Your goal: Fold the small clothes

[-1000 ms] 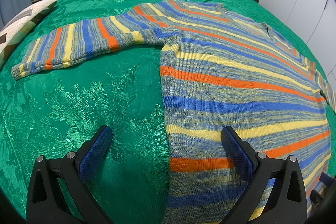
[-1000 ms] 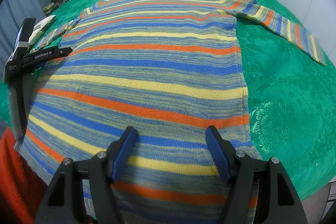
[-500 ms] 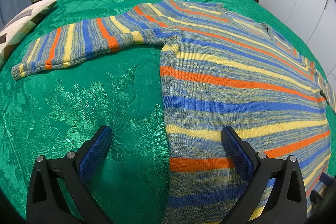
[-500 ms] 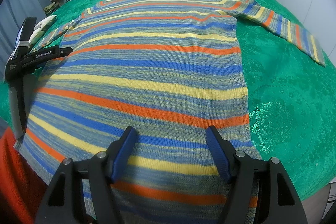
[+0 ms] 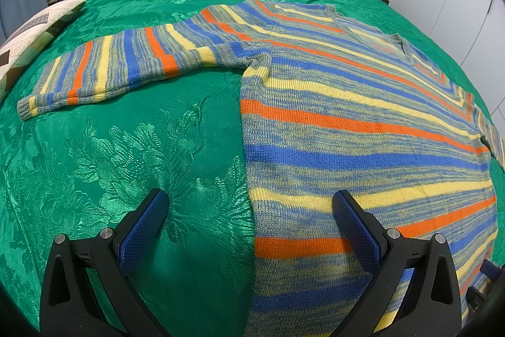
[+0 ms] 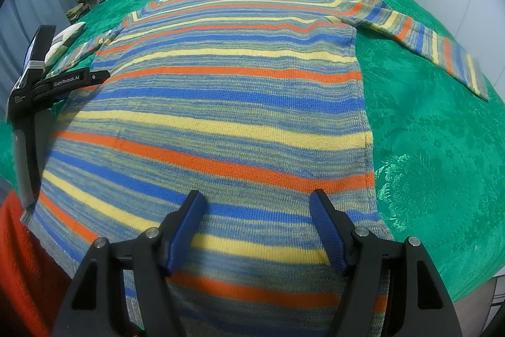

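Sweater [image 5: 363,128], striped in blue, yellow, orange and grey, lies flat on the bed's green bedspread [image 5: 126,153] in the left wrist view, one sleeve [image 5: 120,65] stretched sideways. The left gripper [image 5: 249,204] hovers over the sweater's side edge, fingers [image 5: 142,226] spread wide, grasping nothing.

From the right wrist view, the right gripper [image 6: 255,207] hangs above the sweater's lower part, fingers [image 6: 183,229] apart and empty. The left gripper's black body shows at the left edge.
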Motion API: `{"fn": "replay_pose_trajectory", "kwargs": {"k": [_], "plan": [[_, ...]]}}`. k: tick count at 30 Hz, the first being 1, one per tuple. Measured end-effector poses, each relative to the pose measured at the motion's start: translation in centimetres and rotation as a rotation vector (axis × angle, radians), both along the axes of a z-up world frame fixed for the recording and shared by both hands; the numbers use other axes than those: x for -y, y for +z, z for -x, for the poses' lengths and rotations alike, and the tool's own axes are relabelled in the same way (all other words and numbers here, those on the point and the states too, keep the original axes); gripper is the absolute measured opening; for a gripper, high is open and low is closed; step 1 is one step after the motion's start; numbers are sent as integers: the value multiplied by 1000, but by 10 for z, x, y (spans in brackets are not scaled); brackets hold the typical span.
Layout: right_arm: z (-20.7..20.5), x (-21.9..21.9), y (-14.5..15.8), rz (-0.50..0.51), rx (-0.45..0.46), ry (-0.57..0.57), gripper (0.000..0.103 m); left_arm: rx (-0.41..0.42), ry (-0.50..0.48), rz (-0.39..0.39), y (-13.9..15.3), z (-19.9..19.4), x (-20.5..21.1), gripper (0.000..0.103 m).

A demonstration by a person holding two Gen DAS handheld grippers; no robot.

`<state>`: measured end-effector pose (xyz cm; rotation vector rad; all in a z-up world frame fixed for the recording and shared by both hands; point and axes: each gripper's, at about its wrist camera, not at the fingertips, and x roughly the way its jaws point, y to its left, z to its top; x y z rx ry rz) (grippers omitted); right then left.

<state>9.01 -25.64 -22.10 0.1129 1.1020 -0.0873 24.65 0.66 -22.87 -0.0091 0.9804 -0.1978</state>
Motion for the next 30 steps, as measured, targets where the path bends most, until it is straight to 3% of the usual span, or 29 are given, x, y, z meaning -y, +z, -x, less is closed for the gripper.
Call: {"fn": "replay_pose_trajectory", "kwargs": {"k": [13, 17, 19, 22, 25, 27, 30], "plan": [[0, 2, 1, -3, -13, -5, 70, 1, 0, 0, 0, 0, 0, 103], [-1, 19, 15, -98, -33, 16, 67, 0, 0, 0, 0, 0, 0, 103], [2, 54, 32, -197, 7, -29, 67, 0, 0, 0, 0, 0, 0, 103], [3, 127, 61, -213, 99, -143, 68, 0, 0, 0, 0, 0, 0, 103], [3, 229, 83, -234, 190, -345, 69, 0, 1, 0, 0, 0, 0, 103], [0, 302, 77, -308, 174, -509, 69, 0, 0, 0, 0, 0, 0, 103], [-7, 357, 52, -462, 102, -609, 67, 0, 0, 0, 0, 0, 0, 103]]}}
